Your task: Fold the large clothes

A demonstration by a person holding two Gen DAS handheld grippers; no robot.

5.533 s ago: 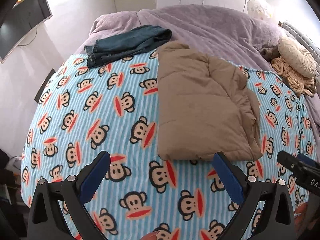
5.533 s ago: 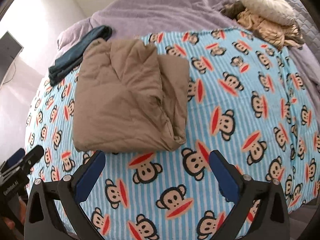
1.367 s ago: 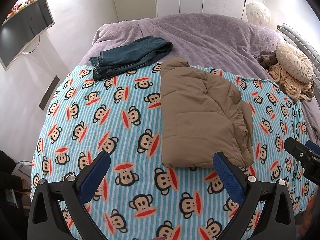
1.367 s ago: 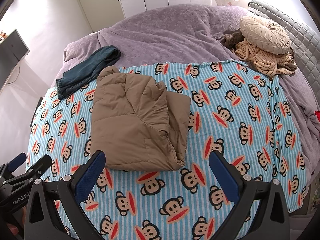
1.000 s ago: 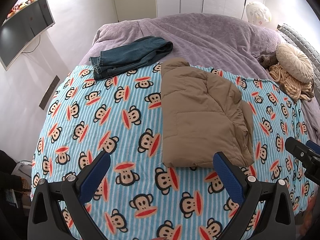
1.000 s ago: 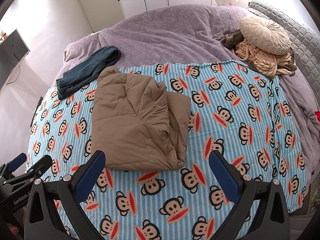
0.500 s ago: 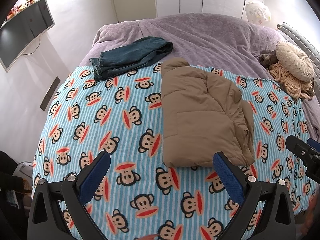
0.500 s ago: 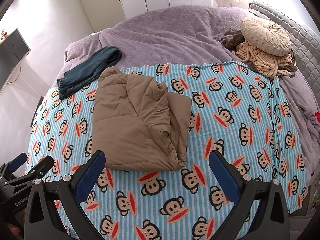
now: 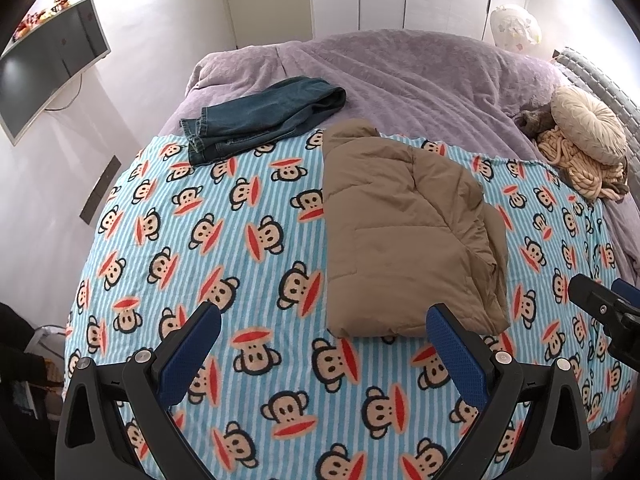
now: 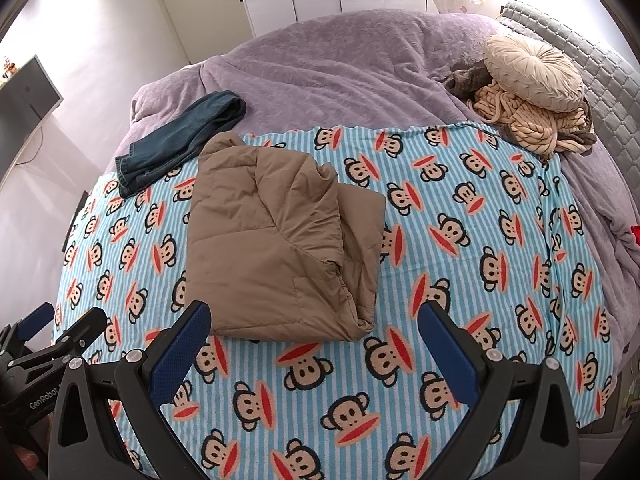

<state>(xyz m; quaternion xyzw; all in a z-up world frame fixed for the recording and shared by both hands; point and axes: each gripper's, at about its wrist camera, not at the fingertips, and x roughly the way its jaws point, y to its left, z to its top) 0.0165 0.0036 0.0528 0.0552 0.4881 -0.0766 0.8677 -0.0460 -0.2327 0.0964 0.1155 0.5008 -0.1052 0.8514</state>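
Brown, the folded jacket [image 9: 404, 236] lies on our monkey blanket [image 9: 224, 264] in the left view, jeans [image 9: 260, 120] beyond it on the purple bed [image 9: 420, 72]. Our left gripper [image 9: 324, 344] hovers before the jacket's near edge, fingers [image 9: 188, 356] wide and empty. In the right view, the right gripper [image 10: 314, 340] hangs likewise, fingers wide, empty, the jacket [image 10: 276, 240] just ahead, a cushion [image 10: 532, 72] far right.
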